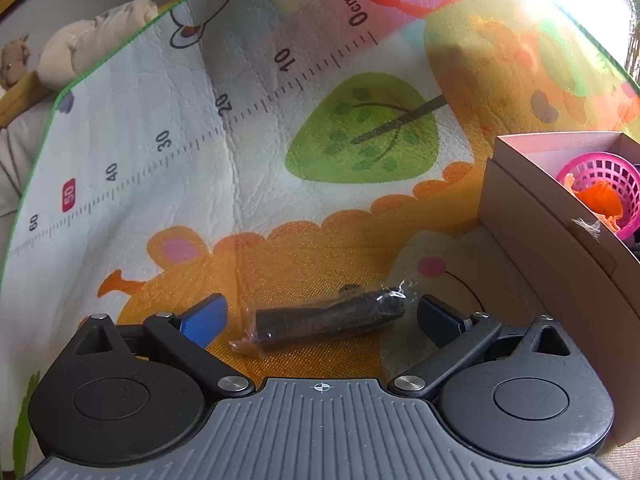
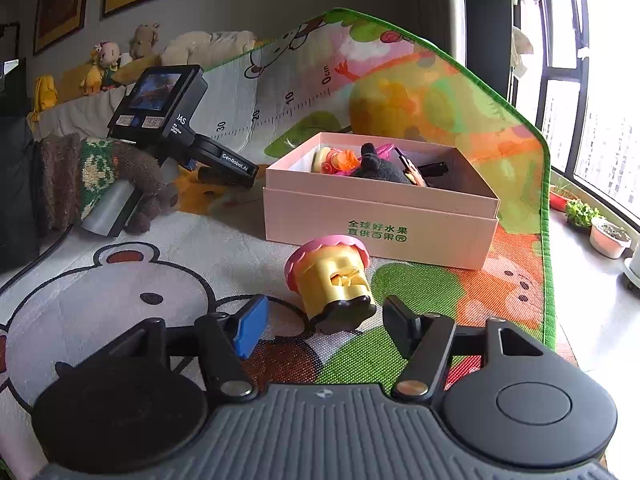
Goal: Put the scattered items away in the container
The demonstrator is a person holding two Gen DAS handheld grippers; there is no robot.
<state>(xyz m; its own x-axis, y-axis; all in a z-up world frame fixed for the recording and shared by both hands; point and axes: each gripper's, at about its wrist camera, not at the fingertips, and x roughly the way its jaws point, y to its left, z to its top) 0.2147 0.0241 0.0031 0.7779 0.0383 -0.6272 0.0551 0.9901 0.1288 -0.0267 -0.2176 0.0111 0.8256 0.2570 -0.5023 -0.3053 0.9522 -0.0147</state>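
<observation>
A cartoon-printed play mat with a green border and a ruler strip spreads beneath both claws. Ahead and right of the right claw sits the pink cardboard box, already holding a dark plush toy and orange and pink pieces; the left wrist view catches only its corner, at the far right of the left claw, with a pink basket inside. Only the right wrist view shows the other handheld device, gripped by a hand in a knitted glove, to the upper left. A yellow toy cupcake with a pink top lies on its side just beyond the right claw's parted fingers, untouched. A dark wrapped roll lies crosswise between the left claw's wide-apart fingers, clear of both pads.
</observation>
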